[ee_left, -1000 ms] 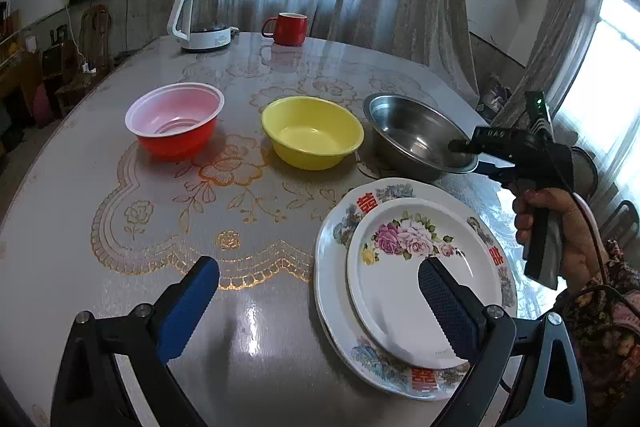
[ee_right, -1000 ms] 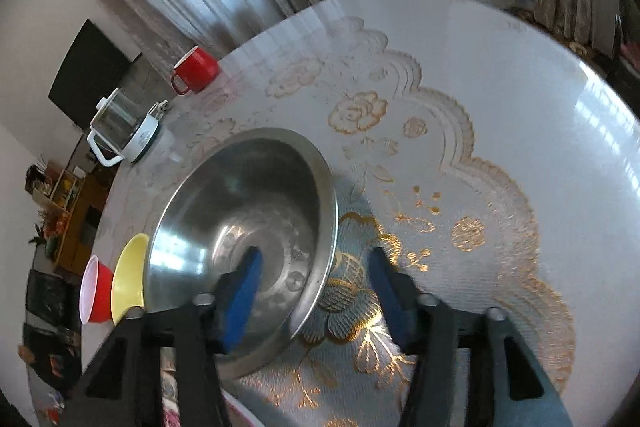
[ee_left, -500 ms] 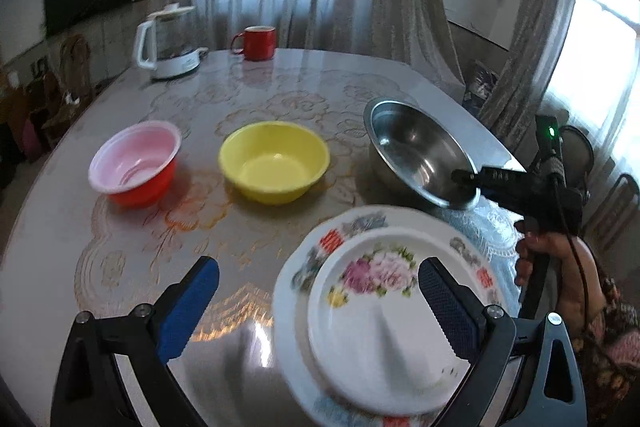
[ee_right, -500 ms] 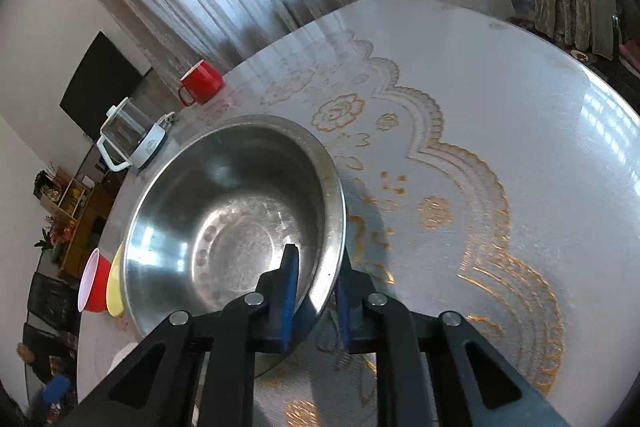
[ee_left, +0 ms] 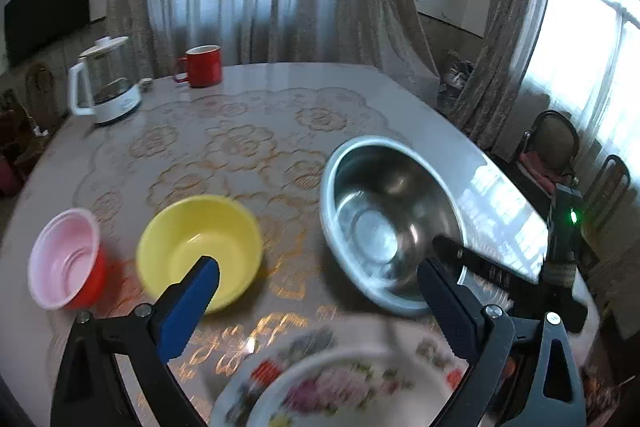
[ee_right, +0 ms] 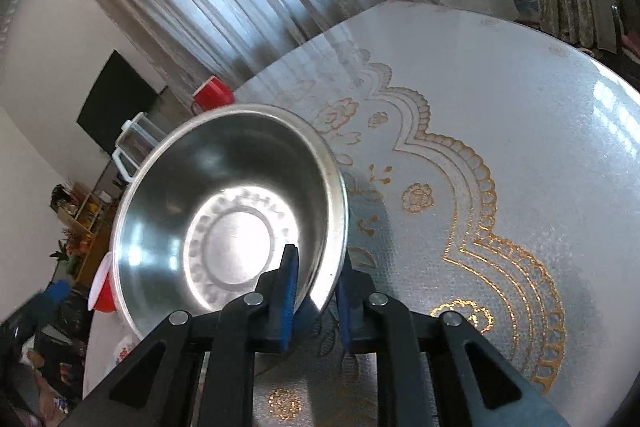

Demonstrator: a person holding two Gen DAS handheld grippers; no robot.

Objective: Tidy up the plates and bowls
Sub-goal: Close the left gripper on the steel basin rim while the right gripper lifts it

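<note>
While the steel bowl (ee_right: 224, 211) is pinched at its rim by the right claw (ee_right: 316, 287), the left claw (ee_left: 316, 291) is held wide apart with nothing between its pads.

From the left wrist view, the yellow bowl (ee_left: 200, 251) and the pink-lined red bowl (ee_left: 66, 263) are seen side by side on the tabletop (ee_left: 248, 99), with the two stacked floral plates (ee_left: 340, 387) blurred at the lower edge and a kettle (ee_left: 106, 83) and red mug (ee_left: 202, 65) at the far side; the right claw is seen there only from the side. Only in the right wrist view is the grip itself shown: one blue pad lies inside the steel bowl's wall, the other outside, and the bowl appears tilted, its near rim raised.
</note>
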